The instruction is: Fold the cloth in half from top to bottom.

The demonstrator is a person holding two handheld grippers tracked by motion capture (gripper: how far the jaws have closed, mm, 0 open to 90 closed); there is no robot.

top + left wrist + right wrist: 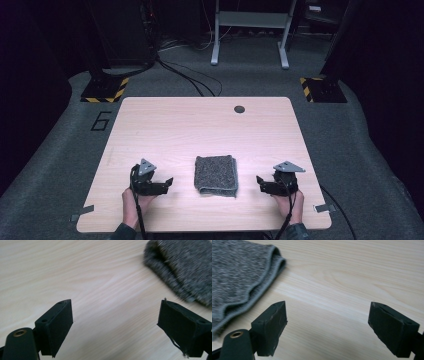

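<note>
A folded grey knitted cloth point(216, 174) lies flat on the wooden table point(200, 130), near its front edge and midway across. My left gripper point(169, 183) hovers to the left of the cloth, jaws spread and pointing toward it, with bare wood between them. On the other side my right gripper point(260, 182) faces the cloth in the same way, open and holding nothing. In the left gripper view point(116, 322) the cloth point(180, 267) lies at the upper right, clear of the jaws. In the right gripper view point(328, 322) the cloth's hemmed edge point(242, 277) lies at the upper left, also apart.
A round cable hole point(239, 109) sits near the table's far edge. Beyond the table are grey carpet, cables, a white frame point(250, 30) and two stands with yellow-black striped bases point(106, 89). Both forearms enter over the table's front edge.
</note>
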